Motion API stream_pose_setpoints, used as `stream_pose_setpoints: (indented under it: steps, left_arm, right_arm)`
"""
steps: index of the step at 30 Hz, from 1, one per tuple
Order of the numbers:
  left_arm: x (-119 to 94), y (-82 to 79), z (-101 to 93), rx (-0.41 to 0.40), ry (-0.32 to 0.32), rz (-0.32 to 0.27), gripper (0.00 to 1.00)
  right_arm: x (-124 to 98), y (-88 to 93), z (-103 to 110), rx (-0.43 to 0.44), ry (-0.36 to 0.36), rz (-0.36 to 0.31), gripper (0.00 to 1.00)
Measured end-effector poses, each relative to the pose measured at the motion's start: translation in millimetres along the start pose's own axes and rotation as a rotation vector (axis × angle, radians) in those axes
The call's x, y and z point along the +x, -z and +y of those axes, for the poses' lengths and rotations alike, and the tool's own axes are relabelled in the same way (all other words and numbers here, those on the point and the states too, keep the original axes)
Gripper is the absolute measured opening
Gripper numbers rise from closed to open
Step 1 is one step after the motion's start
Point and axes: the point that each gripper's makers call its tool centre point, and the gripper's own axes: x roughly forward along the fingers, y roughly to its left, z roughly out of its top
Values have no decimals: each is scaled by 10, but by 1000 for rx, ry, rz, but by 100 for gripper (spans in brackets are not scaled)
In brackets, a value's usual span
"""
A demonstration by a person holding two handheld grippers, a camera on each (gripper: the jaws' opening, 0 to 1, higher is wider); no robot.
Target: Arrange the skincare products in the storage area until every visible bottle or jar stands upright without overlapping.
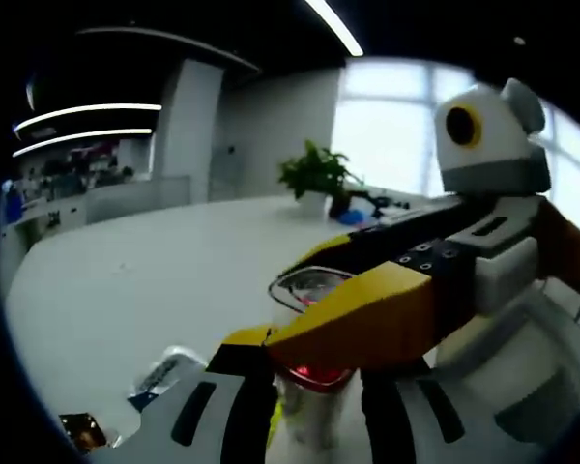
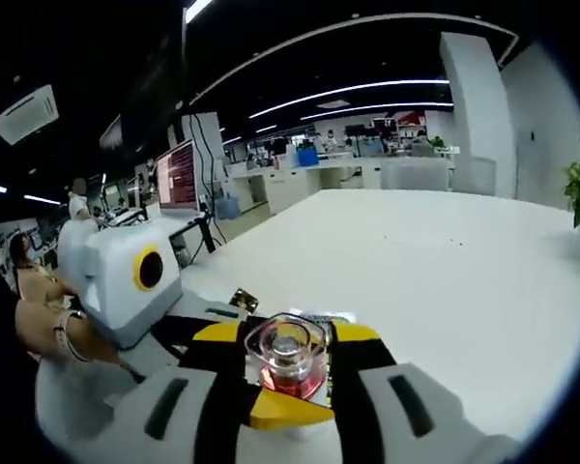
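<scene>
Left gripper view: the white bench point(image 1: 155, 280) spreads wide, with a potted plant point(image 1: 314, 174) at its far edge, well apart from the jar point(image 1: 309, 372). The right tool point(image 1: 300, 333) reaches in from the right of this view, its yellow-and-black jaws closed across the jar, which stands between the left tool's point(image 1: 314, 425) own white-and-black jaws at the bottom. The jar is clear glass with a red band and a silvery lower part; it looks upright on the bench. Just left of the jar, by the left jaw, lies a small crumpled packet point(image 1: 159, 377) with blue print, and beyond it, further from the jar, a little gold-brown piece point(image 1: 80, 428) sits at the view's edge.

Right gripper view: the same bench point(image 2: 445, 280) runs off toward an office with desks, a lit monitor point(image 2: 177, 174) and ceiling light strips. The jar point(image 2: 288, 360) sits dead centre — clear faceted top, red liquid below — between the right tool's point(image 2: 288, 387) jaws, which press against it on both sides: clenched on the jar. The left tool point(image 2: 222, 333) comes in from the left, its yellow-tipped jaws at the jar's far side; whether it is gripping or merely beside the jar I cannot tell. A hand point(image 2: 53, 333) holds that tool. Behind the jar, a small gold piece point(image 2: 243, 301) lies on the bench.
</scene>
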Motion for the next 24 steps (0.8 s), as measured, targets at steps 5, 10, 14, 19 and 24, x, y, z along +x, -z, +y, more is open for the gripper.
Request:
stream_pose_setpoints:
  steps: [5, 10, 14, 19, 24]
  left_arm:
    - [-5, 5, -17, -8, 19, 2, 31]
    - [19, 100, -35, -65, 51, 38, 33]
    - [24, 313, -59, 49, 59, 146, 33]
    - [36, 340, -68, 80, 54, 169, 42]
    - [4, 345, -10, 83, 41, 182, 42]
  right_arm:
    - [-20, 5, 34, -77, 0, 2, 31]
    - [-49, 8, 55, -105, -38, 14, 30]
    - [-70, 20, 89, -148, -73, 33, 30]
    - [-105, 34, 94, -189, -112, 32, 29]
    - [-114, 21, 35, -189, -127, 51, 29]
